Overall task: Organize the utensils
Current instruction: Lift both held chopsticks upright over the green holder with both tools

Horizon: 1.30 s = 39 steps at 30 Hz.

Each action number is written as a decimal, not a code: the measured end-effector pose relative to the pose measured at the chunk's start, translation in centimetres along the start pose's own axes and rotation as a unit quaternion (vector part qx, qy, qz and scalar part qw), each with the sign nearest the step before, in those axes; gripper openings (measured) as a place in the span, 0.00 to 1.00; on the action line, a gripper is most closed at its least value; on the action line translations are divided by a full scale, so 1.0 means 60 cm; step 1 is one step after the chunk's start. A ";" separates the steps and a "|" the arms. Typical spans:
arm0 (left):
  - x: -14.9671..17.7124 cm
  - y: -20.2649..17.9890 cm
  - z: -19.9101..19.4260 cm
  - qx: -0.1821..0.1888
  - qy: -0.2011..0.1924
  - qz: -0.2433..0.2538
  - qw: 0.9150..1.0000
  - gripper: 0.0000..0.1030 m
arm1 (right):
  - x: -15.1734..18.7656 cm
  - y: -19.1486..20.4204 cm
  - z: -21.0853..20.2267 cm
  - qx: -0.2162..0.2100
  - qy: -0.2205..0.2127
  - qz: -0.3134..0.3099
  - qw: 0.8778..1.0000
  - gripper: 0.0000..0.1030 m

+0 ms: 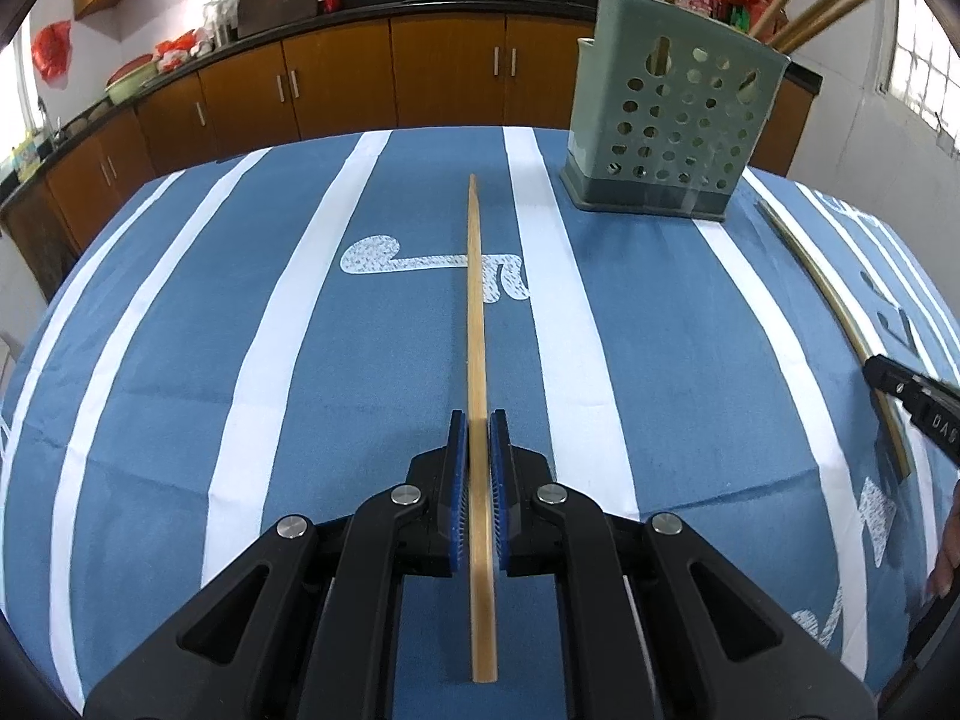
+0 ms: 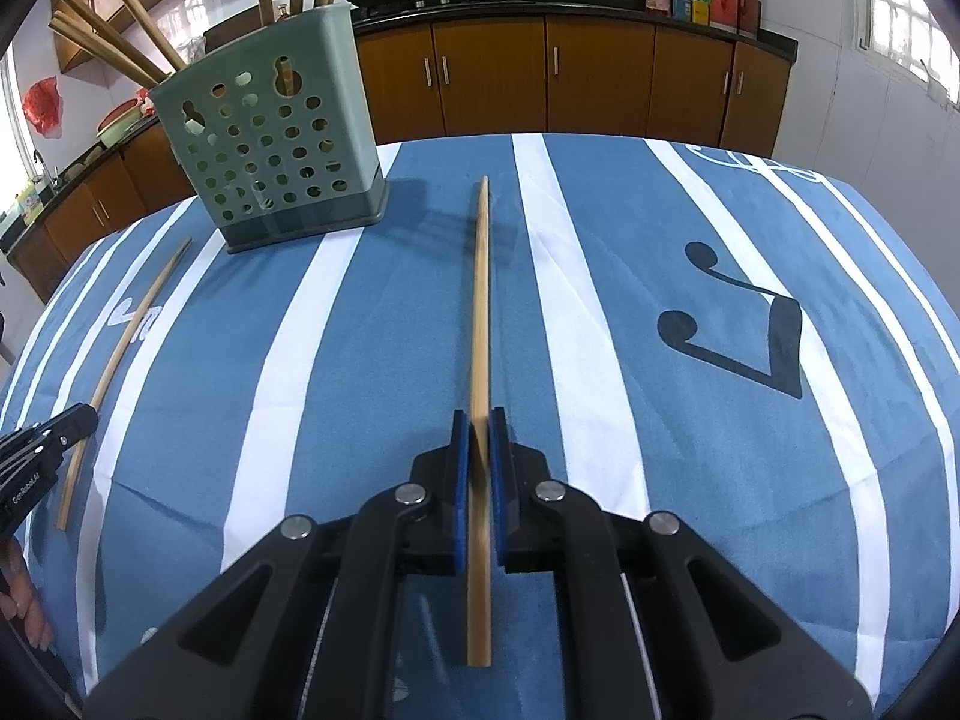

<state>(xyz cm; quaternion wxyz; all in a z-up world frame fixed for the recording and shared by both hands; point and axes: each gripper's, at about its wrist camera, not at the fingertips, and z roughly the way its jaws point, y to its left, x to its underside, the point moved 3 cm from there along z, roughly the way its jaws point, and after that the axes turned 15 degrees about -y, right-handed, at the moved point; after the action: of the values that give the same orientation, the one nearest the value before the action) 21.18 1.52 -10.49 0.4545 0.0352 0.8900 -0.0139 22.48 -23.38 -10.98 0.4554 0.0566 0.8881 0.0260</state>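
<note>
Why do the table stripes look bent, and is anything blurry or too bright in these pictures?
Left wrist view: the fisheye lens bows the tablecloth stripes and darkens the corners; the window is washed out. Right wrist view: same bending; the chopstick blurs between the right gripper pads, and the holder casts a soft shadow.

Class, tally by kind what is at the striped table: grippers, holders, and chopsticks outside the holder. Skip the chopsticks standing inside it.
Grippers: 2 (left gripper, right gripper)
Green chopstick holder: 1
Chopsticks outside it: 2 (left chopstick, right chopstick, one clamped in each gripper)
Total: 5
</note>
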 end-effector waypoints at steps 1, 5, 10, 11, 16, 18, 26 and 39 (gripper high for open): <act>0.000 0.001 -0.001 0.003 0.004 0.002 1.000 0.07 | -0.002 -0.002 -0.004 -0.001 -0.003 0.002 1.000 0.08; -0.011 0.010 -0.018 0.008 -0.003 -0.007 1.000 0.07 | -0.028 -0.009 -0.038 -0.008 -0.039 0.010 0.999 0.07; -0.051 0.026 -0.054 0.020 -0.040 -0.029 0.999 0.07 | -0.071 -0.020 -0.078 -0.008 -0.086 0.021 0.996 0.08; -0.061 0.029 -0.062 0.022 -0.051 -0.032 0.998 0.07 | -0.081 -0.023 -0.088 -0.008 -0.098 0.023 0.995 0.08; -0.110 0.038 -0.100 0.030 -0.101 -0.048 0.993 0.07 | -0.122 -0.026 -0.128 -0.009 -0.149 0.025 0.988 0.08; -0.128 0.041 -0.116 0.033 -0.121 -0.053 0.991 0.07 | -0.137 -0.026 -0.142 -0.012 -0.168 0.026 0.985 0.08; -0.169 0.041 -0.146 0.034 -0.165 -0.054 0.984 0.07 | -0.165 -0.013 -0.173 -0.020 -0.208 0.019 0.978 0.08; -0.228 0.000 -0.185 0.077 -0.204 -0.037 0.975 0.07 | -0.250 0.021 -0.240 -0.085 -0.269 0.025 0.959 0.07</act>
<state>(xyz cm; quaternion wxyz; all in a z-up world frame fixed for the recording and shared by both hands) 20.23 1.49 7.08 0.6219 0.0331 0.7752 -0.1062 19.55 -23.94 9.64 0.6801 0.0448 0.7254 0.0965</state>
